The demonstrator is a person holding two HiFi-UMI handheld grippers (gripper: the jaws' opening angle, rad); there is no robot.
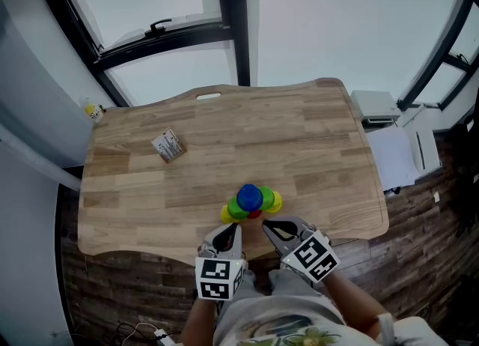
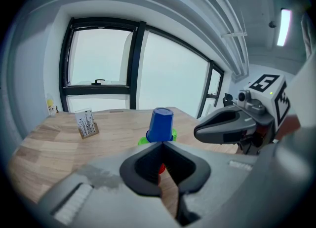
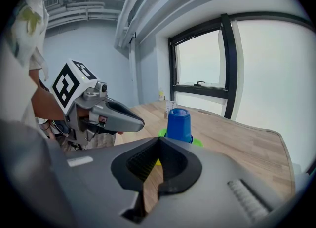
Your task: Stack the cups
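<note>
Tongs first: left tongs [image 1: 233,227] pressed together, nothing between the jaws; right tongs [image 1: 267,225] same, pressed together and empty. Both gripper views show the tips meeting with only cups beyond them. Both sit at the near edge of the tabletop [image 1: 322,135], side by side, angled down toward the cups, close to them but not touching.

Cups are just past the tips, near-centre of the tabletop. Blue cup [image 1: 249,196] is upside down on top, resting on the lower ones. Green cups [image 1: 238,209] sit under it, yellow cups [image 1: 275,203] at the outer sides, red cup [image 1: 255,214] low on the near side and mostly hidden. Exact count below is hard to tell.

Judgement: looks like a pyramid-type stack with blue as the cap, so the task reads as done or nearly done. Empty tongs parked short of the pile make sense, since any nudge could topple the blue cup.

Further out: card stand [image 1: 168,145] far left of the cups, well apart, not in the way. Window [image 1: 172,7] behind the tabletop.
</note>
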